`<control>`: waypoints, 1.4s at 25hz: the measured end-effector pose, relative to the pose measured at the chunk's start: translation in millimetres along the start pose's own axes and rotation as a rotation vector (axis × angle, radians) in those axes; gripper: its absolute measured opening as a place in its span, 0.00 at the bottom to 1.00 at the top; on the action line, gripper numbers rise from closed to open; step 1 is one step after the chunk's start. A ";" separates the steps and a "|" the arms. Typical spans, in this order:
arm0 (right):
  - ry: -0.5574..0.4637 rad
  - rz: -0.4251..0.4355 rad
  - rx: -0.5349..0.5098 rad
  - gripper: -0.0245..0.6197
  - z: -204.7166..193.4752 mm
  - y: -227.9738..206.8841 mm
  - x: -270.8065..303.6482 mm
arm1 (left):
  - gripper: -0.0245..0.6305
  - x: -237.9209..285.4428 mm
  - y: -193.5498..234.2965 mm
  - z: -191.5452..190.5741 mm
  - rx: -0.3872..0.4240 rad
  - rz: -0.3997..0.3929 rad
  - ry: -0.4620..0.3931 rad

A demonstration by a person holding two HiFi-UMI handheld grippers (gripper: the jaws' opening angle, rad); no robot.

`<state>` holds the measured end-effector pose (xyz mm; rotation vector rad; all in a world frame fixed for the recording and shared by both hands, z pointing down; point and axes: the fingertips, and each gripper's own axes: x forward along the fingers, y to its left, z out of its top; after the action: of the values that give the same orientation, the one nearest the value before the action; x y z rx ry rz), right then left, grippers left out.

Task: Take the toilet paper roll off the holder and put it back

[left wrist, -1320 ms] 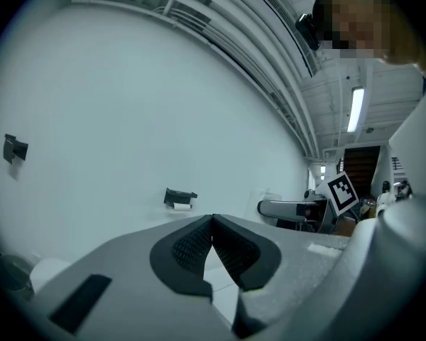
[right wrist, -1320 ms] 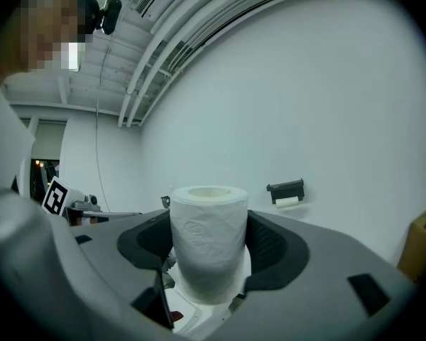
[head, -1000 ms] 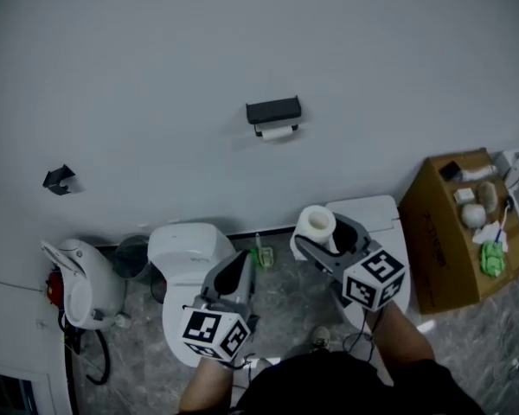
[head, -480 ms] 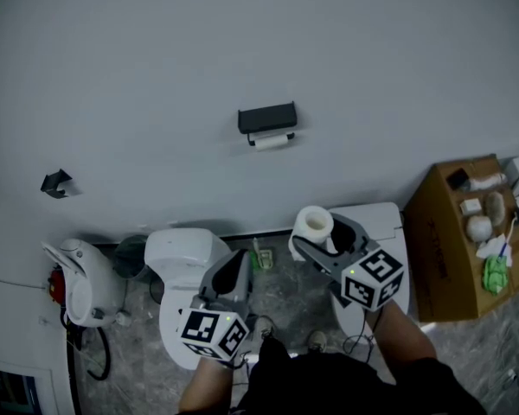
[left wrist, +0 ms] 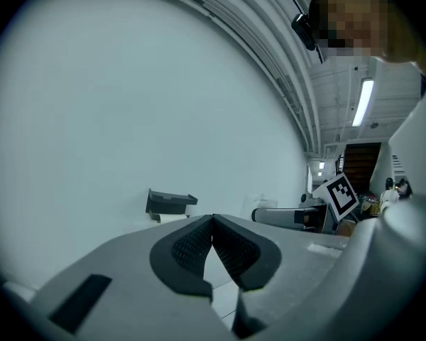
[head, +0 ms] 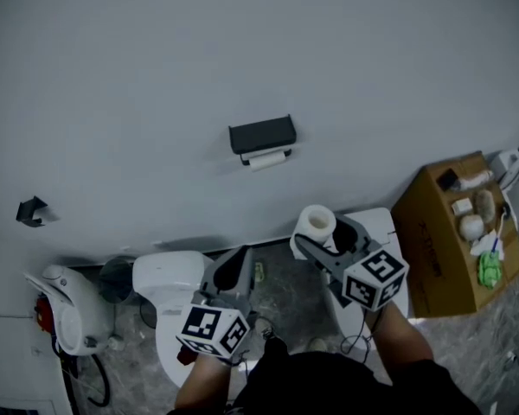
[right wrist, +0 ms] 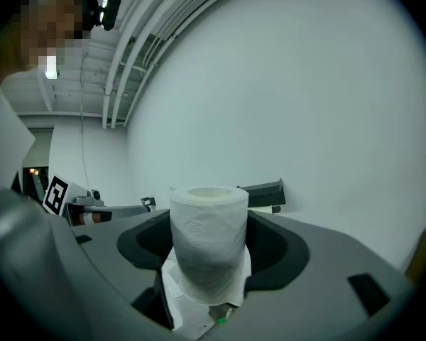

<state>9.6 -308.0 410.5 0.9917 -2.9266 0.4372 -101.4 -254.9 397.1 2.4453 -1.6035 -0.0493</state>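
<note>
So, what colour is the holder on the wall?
The holder is black; the head view shows it best.

The toilet paper roll (head: 315, 225) was white, the holder (head: 261, 134) black, the wall (head: 138, 76) pale grey. The left tongs (left wrist: 213, 222) and the right tongs (right wrist: 209, 241) were grey with black pads (left wrist: 192, 251), and their cubes (head: 212, 331) showed black-and-white squares. The cardboard box (head: 432, 240) was brown, the floor (head: 285, 288) mottled grey.

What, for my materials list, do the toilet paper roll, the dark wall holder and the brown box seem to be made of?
Toilet paper roll: soft white tissue, matte, with a faintly embossed, crinkled surface.
Wall holder: dark and matte with straight edges; painted metal or plastic, the look leaves it open.
Brown box: likely cardboard, dull brown with flat panels and a folded edge.
</note>
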 end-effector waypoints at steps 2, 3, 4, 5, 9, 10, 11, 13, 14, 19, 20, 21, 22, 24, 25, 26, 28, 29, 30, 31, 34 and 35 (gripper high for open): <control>-0.013 -0.023 -0.003 0.50 7.4 -1.0 21.0 | 0.04 7.9 21.5 8.1 0.004 -0.024 -0.006; -0.020 -0.032 -0.005 0.50 11.0 -0.9 32.2 | 0.04 11.1 32.6 12.2 0.003 -0.034 -0.008; -0.027 -0.041 -0.007 0.50 14.0 -0.3 43.6 | 0.04 13.8 44.0 16.0 0.004 -0.043 -0.010; -0.032 -0.048 -0.009 0.50 16.6 0.7 55.2 | 0.04 16.1 55.8 19.8 0.006 -0.051 -0.013; -0.046 -0.071 -0.023 0.50 26.2 9.8 97.5 | 0.04 19.2 99.6 32.9 0.010 -0.075 -0.026; -0.045 -0.074 -0.028 0.50 27.6 13.3 106.9 | 0.04 17.9 109.5 35.3 0.009 -0.076 -0.030; -0.045 -0.076 -0.033 0.50 28.5 16.9 116.1 | 0.04 16.4 119.5 37.4 0.010 -0.077 -0.035; -0.042 -0.074 -0.041 0.50 29.1 23.6 134.1 | 0.04 13.9 139.2 40.3 0.007 -0.074 -0.043; -0.040 -0.071 -0.043 0.50 28.9 26.9 142.7 | 0.04 13.1 148.1 41.5 0.001 -0.071 -0.045; -0.020 -0.036 -0.059 0.50 31.6 34.6 176.8 | 0.04 18.4 176.1 43.4 -0.023 -0.049 -0.043; -0.021 -0.028 -0.062 0.50 33.6 33.6 181.2 | 0.04 21.1 178.7 43.8 -0.024 -0.045 -0.042; -0.024 -0.020 -0.064 0.50 35.7 32.5 184.5 | 0.04 23.1 180.3 44.2 -0.023 -0.039 -0.043; -0.026 -0.012 -0.068 0.50 37.9 31.6 186.5 | 0.04 24.4 181.1 44.8 -0.021 -0.032 -0.045; -0.033 0.006 -0.077 0.50 42.7 29.0 189.6 | 0.04 26.8 182.5 47.3 -0.014 -0.012 -0.056; -0.036 0.015 -0.080 0.50 46.0 26.0 192.4 | 0.04 29.5 184.0 49.2 -0.011 -0.001 -0.060; -0.039 0.024 -0.082 0.50 49.9 21.4 196.4 | 0.04 34.1 185.9 51.3 -0.007 0.011 -0.063; -0.042 0.042 -0.085 0.50 59.7 8.9 205.1 | 0.04 46.1 188.6 56.2 0.000 0.031 -0.064; -0.046 0.049 -0.087 0.50 65.4 2.2 208.3 | 0.04 52.5 188.8 59.1 0.003 0.040 -0.066; -0.051 0.054 -0.090 0.50 71.3 -4.9 210.5 | 0.04 58.9 188.2 62.0 0.007 0.047 -0.070; -0.058 0.058 -0.094 0.50 77.2 -12.6 212.3 | 0.04 65.7 187.3 64.8 0.011 0.054 -0.074; -0.074 0.058 -0.110 0.50 92.0 -40.5 217.5 | 0.04 88.2 184.0 70.1 0.022 0.068 -0.080; -0.079 0.054 -0.114 0.50 96.5 -50.7 219.2 | 0.04 96.0 182.8 70.9 0.027 0.069 -0.079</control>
<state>-128.3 -502.5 354.6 0.9387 -3.0153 0.2346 -237.8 -423.6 372.7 2.4345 -1.7312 -0.1149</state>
